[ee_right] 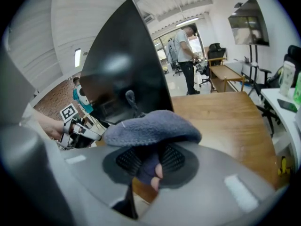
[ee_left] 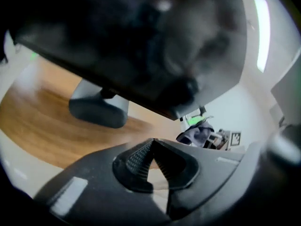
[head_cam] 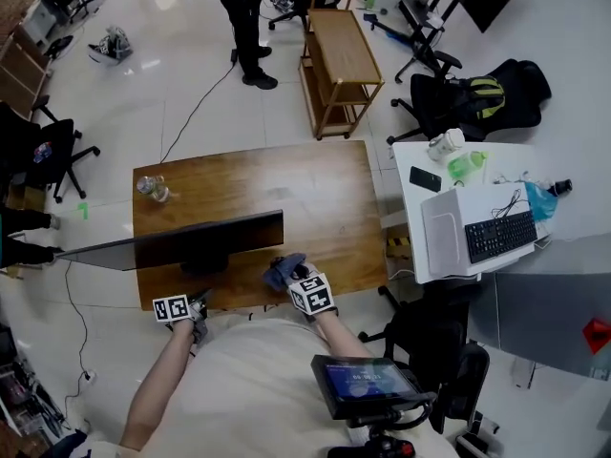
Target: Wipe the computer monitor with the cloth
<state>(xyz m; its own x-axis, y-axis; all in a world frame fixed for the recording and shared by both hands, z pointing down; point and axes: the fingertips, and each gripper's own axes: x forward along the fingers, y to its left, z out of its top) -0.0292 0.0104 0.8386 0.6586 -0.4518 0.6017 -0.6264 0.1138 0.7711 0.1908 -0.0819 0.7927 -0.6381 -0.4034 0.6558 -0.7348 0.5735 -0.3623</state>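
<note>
A black computer monitor (head_cam: 196, 242) stands on the wooden table (head_cam: 305, 189), its screen facing me. My right gripper (head_cam: 292, 279) is shut on a blue-grey cloth (head_cam: 284, 270) at the monitor's right end, near the table's front edge. In the right gripper view the cloth (ee_right: 151, 127) bulges over the jaws, with the dark screen (ee_right: 123, 69) just behind it to the left. My left gripper (head_cam: 198, 306) hangs at the front edge, below the monitor's left half. Its jaws meet at the tips (ee_left: 153, 143) with nothing between them, under the screen's lower edge and near the stand base (ee_left: 99, 109).
A clear bottle (head_cam: 152, 189) stands at the table's back left. A white desk (head_cam: 434, 232) with a keyboard (head_cam: 499, 235) lies to the right. Behind are a wooden cart (head_cam: 340, 60), office chairs (head_cam: 458, 98) and a standing person (head_cam: 243, 17).
</note>
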